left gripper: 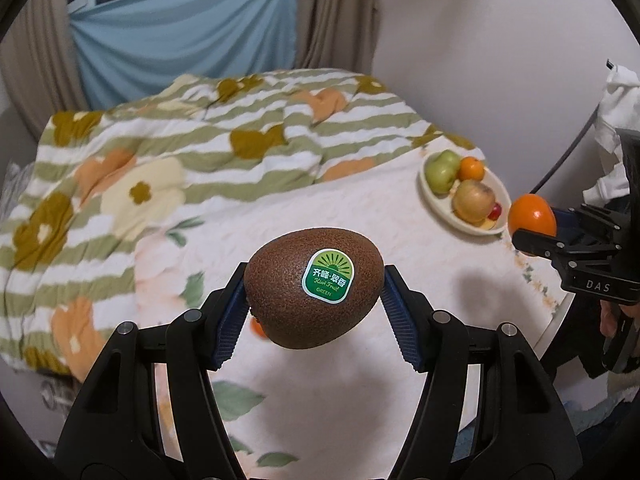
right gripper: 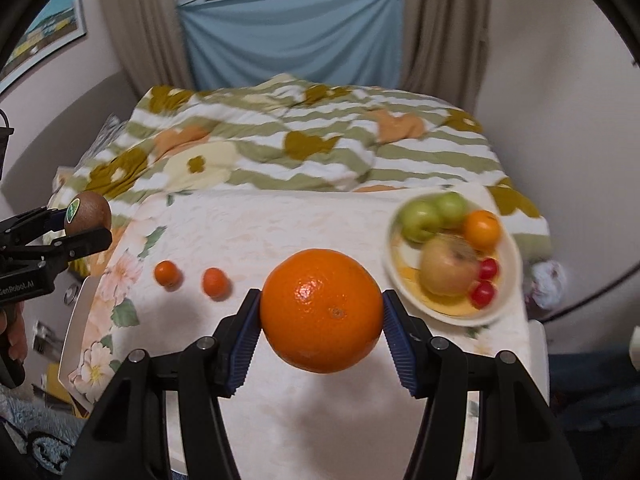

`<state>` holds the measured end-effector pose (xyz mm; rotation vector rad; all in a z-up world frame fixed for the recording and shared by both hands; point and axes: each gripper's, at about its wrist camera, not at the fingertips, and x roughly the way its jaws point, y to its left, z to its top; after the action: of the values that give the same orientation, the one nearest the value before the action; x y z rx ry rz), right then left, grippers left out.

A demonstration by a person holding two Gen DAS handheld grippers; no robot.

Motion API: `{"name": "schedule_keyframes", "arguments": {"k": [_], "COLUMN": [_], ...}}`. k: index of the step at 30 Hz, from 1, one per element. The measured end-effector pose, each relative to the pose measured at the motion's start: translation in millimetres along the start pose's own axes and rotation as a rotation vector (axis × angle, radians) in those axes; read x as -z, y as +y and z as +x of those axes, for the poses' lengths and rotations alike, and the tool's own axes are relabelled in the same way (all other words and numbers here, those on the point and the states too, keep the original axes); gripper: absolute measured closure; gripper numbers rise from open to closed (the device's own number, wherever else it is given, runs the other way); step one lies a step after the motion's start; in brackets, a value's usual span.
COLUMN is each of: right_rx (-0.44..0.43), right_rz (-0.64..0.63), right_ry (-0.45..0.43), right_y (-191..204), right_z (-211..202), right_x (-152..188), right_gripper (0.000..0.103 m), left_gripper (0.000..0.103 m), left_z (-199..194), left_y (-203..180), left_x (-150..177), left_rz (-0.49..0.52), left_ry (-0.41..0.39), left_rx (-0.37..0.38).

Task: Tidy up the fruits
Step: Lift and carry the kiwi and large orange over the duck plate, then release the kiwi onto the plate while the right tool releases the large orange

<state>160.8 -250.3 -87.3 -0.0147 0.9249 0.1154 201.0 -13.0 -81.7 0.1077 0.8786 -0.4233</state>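
Off to the right of both claws sits the plate [right gripper: 508,300], at the far right corner of the surface [right gripper: 280,232], and that is the direction the next move seems to depend on. The right claw [right gripper: 322,320] is much the nearer of the two; it grips an orange [right gripper: 322,312] squarely between its blue pads, jaws partly closed around it, the fruit lifted clear of the cloth. From it the plate lies just ahead and to the right, already crowded with two green apples, a yellow apple, a small orange and two cherry tomatoes. The left claw [left gripper: 314,300] holds a kiwi [left gripper: 314,288] the same way, jaws a bit wider, the kiwi's long axis running across from pad to pad, label up. Its path to the plate is longer and crosses toward the right claw [left gripper: 536,236]. Two mandarins [right gripper: 192,278] lie loose on the surface, left of the orange, nearer the left claw [right gripper: 76,232]
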Motion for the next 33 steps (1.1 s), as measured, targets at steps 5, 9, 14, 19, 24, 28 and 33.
{"name": "schedule_keyframes", "arguments": {"k": [5,9,14,19,24,28,33], "right_rx": [0.022,0.016,0.001,-0.008,-0.045,-0.068,-0.093], "right_rz": [0.030,0.030,0.012,-0.017,-0.025,-0.038,-0.025], "right_ry": [-0.026,-0.028,-0.031,-0.023,0.012,0.034,0.053], "right_y": [-43.8,-77.9,-123.8,-161.3,-195.2,-214.1,-225.4], "right_z": [-12.6,-15.0,-10.5,3.1,26.9,47.7,64.7], "right_x": [0.5,-3.2,-10.1,-15.6,-20.8,-21.5,-19.3], "right_gripper": [0.048,0.048,0.048,0.048,0.048,0.048,0.048], "left_gripper": [0.032,0.032,0.032,0.032,0.032,0.032,0.032], "left_z": [11.3,24.2,51.4,86.3,125.5,157.3,189.4], "left_y": [-39.2,-72.2,-118.6,-158.4,-177.5,-181.0,-178.5], "left_x": [-20.8,-35.9,-55.3,-72.7,-82.8,-85.0,-85.1], "left_rz": [0.003,-0.017,-0.029,-0.041,-0.093,-0.145,-0.179], "left_ry": [-0.019,-0.020,-0.012,0.015,0.061,0.090,0.133], "left_rx": [0.030,0.040,0.050,0.051,0.061,0.055,0.062]}}
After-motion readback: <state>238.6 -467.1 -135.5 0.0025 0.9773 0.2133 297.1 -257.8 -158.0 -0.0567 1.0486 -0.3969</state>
